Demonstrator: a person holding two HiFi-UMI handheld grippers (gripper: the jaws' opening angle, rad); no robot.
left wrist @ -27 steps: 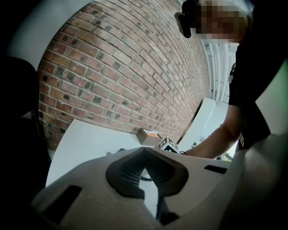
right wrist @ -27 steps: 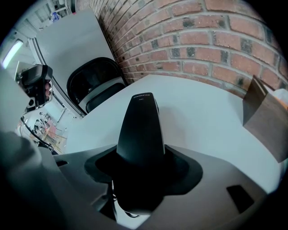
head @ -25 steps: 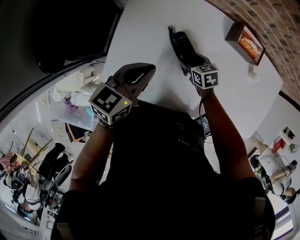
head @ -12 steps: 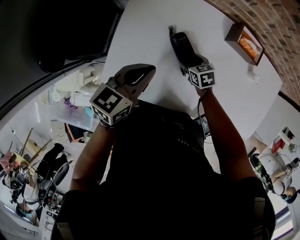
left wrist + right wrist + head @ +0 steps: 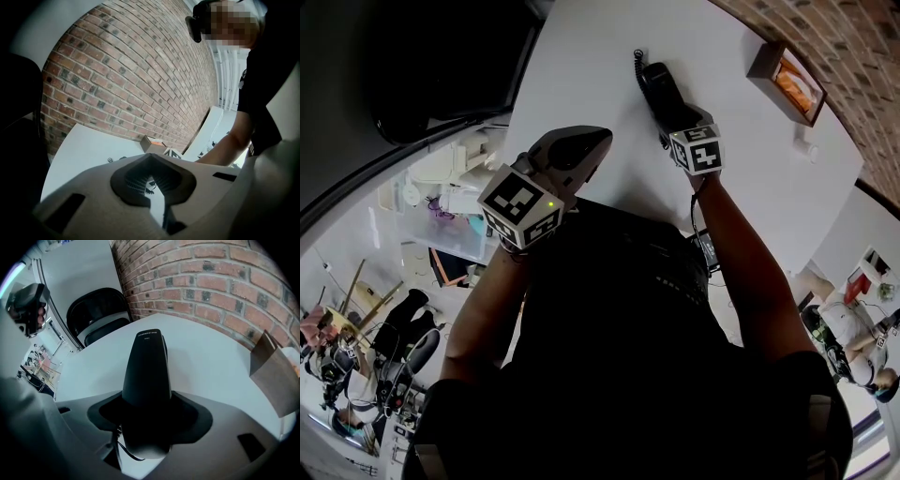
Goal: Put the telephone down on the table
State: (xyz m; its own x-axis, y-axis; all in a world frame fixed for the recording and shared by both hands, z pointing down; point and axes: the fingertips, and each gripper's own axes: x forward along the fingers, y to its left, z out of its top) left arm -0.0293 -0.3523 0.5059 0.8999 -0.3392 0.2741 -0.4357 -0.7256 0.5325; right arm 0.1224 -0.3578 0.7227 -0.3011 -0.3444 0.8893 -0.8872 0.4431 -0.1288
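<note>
The black telephone (image 5: 145,376) is being clamped by the right gripper (image 5: 147,427). In the right gripper view, both jaws are being pressed against the near end of the handset. The long body of the handset is being pointed away from the jaws, over the white table (image 5: 211,357) and toward a black chair (image 5: 98,315). A thin dark cord (image 5: 124,446) is being seen hanging under the gripped end.

In the head view, the telephone (image 5: 664,92) is being held by the right gripper (image 5: 680,127) over the far part of the table (image 5: 581,56), with the cord (image 5: 637,58) coiled at its far tip. Whether the handset is being rested on the tabletop or held just above it cannot be told.

The left gripper (image 5: 592,145) is being held near the table's close edge, well apart from the telephone. In the left gripper view, the left gripper (image 5: 157,201) is being shown with its jaws drawn together down to a thin slit, with nothing between them; only the table (image 5: 84,145) is being seen through the slit.

A brown box (image 5: 787,82) with orange contents is being seen near the table's far right edge, beside the brick wall (image 5: 853,56), and apart from the telephone.
</note>
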